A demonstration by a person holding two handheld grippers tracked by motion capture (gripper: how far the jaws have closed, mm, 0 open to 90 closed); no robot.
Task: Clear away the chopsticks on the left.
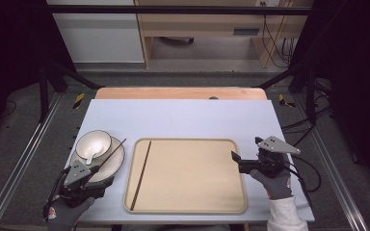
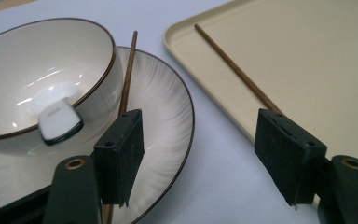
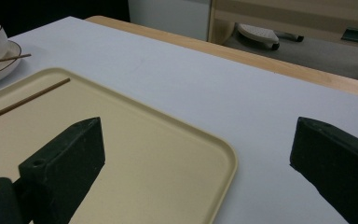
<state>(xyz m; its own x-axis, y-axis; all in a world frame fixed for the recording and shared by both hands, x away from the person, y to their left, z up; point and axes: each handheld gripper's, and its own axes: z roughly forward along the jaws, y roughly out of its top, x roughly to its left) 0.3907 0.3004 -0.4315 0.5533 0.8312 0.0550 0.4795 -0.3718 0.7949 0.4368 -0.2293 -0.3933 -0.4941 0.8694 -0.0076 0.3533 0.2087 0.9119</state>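
At the left of the desk (image 1: 183,113), the left gripper (image 2: 200,140) hovers low over the near rim of the plate (image 2: 161,100), its fingers (image 2: 121,149) spread wide with nothing between them. The bowl (image 1: 93,144) sits on that plate with a white spoon (image 2: 56,116) inside it. One chopstick (image 2: 127,77) lies across the plate beside the bowl, touching its side, with its near end running under the left finger.

That chopstick looks like the thing to pick next. To do it well, centre the fingers astride the stick, clear of the bowl wall, drop until the pads bracket it, then close squarely and lift straight so it does not roll across the plate.

The second chopstick (image 1: 141,174) already lies along the left edge of the tray (image 1: 221,144). At the right, the right gripper (image 1: 234,159) waits over the tray's right rim, fingers wide and empty.
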